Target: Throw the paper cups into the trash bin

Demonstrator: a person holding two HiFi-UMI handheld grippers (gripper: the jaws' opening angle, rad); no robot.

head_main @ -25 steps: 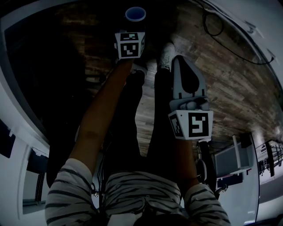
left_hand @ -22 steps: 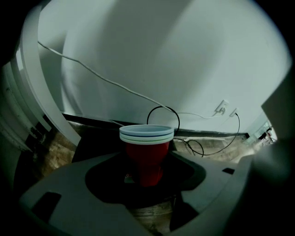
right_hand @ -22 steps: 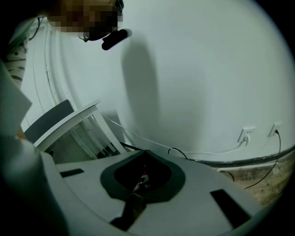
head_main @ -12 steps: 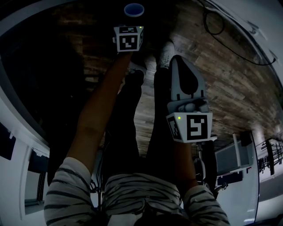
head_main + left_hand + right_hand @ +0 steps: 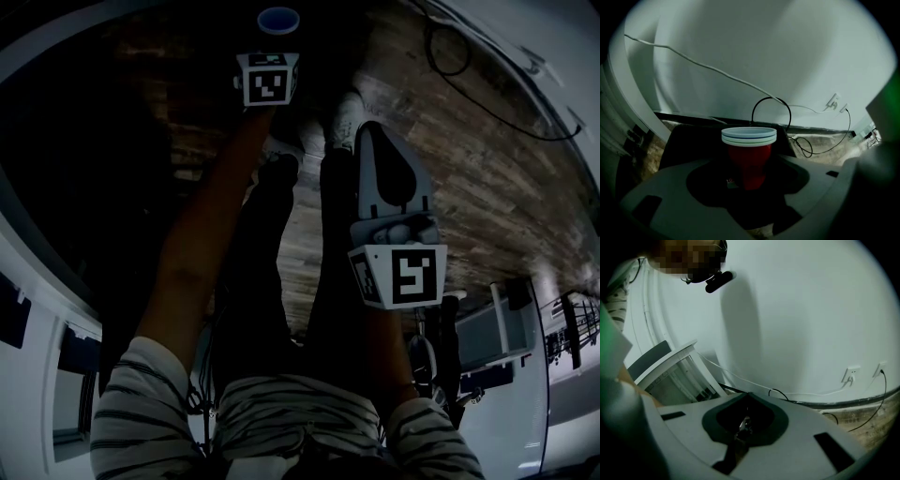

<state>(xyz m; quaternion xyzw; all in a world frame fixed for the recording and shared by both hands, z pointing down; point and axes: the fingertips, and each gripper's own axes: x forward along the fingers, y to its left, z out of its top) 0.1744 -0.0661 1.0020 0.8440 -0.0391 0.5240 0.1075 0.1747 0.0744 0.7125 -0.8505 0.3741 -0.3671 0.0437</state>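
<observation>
A stack of red paper cups [image 5: 749, 157] with pale blue and white rims stands upright between the jaws of my left gripper [image 5: 750, 182], which is shut on it. From the head view the cups' round blue mouth [image 5: 278, 20] shows just beyond the left gripper [image 5: 275, 42], held out over the floor at arm's length. My right gripper [image 5: 373, 131] hangs over the person's legs with its jaws shut together and nothing between them, as the right gripper view [image 5: 749, 397] also shows. A dark bulky shape [image 5: 691, 136] sits behind the cups; I cannot tell whether it is the trash bin.
Brown wooden floor [image 5: 469, 178] with a looped black cable [image 5: 450, 52] near the white wall. Wall sockets [image 5: 853, 373] and thin cords run along the skirting. A white framed rack [image 5: 677, 371] stands at the left of the right gripper view. The person's legs and shoes [image 5: 342, 117] are below.
The left gripper with the cups has moved a little farther forward, up in the head view. The right gripper has drifted slightly left and stays shut.
</observation>
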